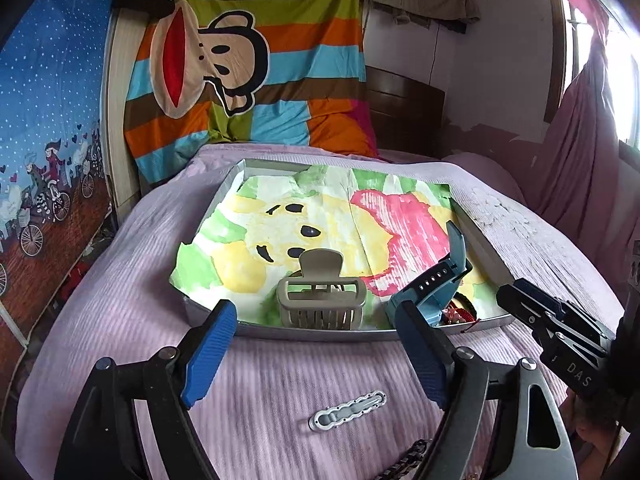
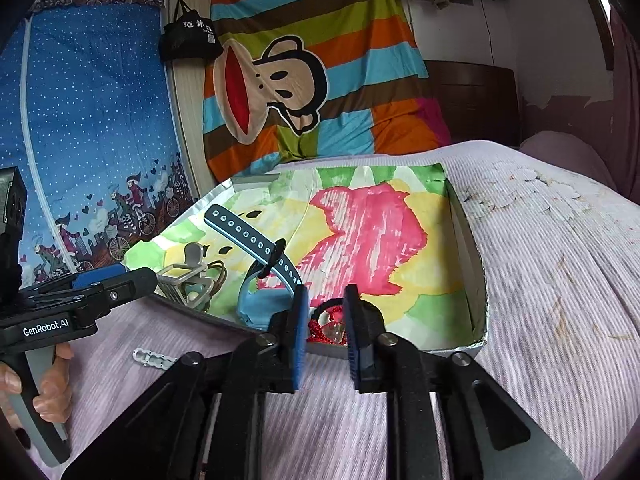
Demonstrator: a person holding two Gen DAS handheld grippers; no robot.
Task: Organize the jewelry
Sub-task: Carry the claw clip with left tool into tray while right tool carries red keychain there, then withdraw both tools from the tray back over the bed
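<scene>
On the lilac ribbed bedspread (image 1: pixel 120 264) sits a shallow silver tray (image 1: pixel 320 334) lined with a painted paper sheet (image 1: pixel 360 216) in green, yellow and pink. Inside the tray, near its front edge, a beige claw hair clip (image 1: pixel 322 300) stands upright, and just beside it to the right a blue watch (image 1: pixel 430 292) lies with its perforated strap rising at a tilt. Close by the watch, in the front right part of the tray, a red beaded piece (image 2: pixel 320 326) and a dark hair tie (image 2: pixel 332 306) lie together. The left gripper (image 1: pixel 316 344) hovers short of the tray, its blue-padded fingers (image 1: pixel 210 350) spread wide with nothing between them. The right gripper (image 2: pixel 326 336) is at the tray's front rim, jaws parted a little, pads pressing on nothing. A silver barrette (image 1: pixel 347 410) lies outside the tray on the bedspread, beneath the left gripper, with a dark chain (image 1: pixel 404 460) nearer still.
</scene>
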